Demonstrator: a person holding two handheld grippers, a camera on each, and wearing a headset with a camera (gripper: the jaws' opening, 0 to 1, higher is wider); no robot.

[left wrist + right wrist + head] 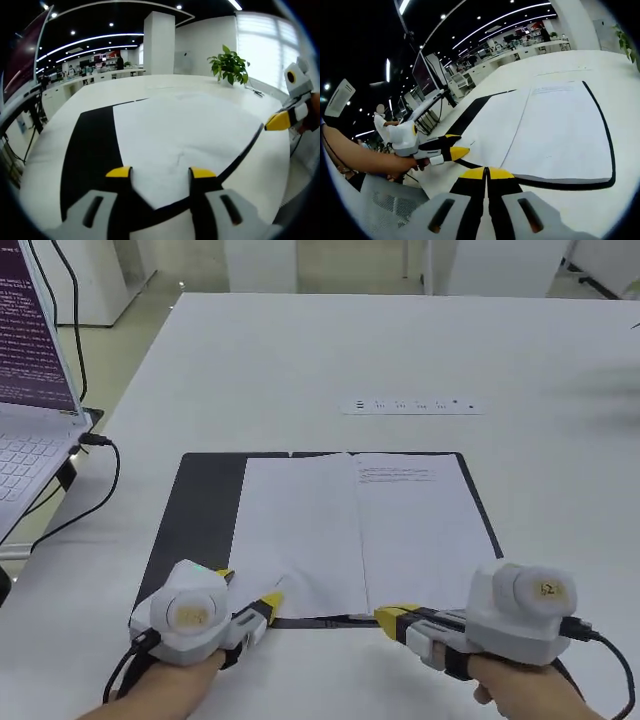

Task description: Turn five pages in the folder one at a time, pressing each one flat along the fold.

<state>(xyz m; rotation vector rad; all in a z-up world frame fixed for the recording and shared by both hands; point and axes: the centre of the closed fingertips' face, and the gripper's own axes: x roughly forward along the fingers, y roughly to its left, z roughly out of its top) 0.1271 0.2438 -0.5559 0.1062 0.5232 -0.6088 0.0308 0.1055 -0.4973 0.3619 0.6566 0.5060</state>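
Nearest, at the table's [560, 490] front edge: left gripper [248, 590], jaws apart and gripping nothing, straddling the near corner of the left page [300, 530]; right gripper [392, 618], jaws closed on nothing, tips just beside the folder's [200, 510] near edge below the fold. The folder lies open and flat. Beyond it: a white power strip [410, 406]; far left, a laptop [25, 430].

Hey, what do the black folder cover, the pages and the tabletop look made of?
Folder cover: likely matte plastic or coated card; even black, no glare.
Pages: thin white paper, faint print near the top.
Tabletop: smooth white, perhaps laminate; soft sheen.
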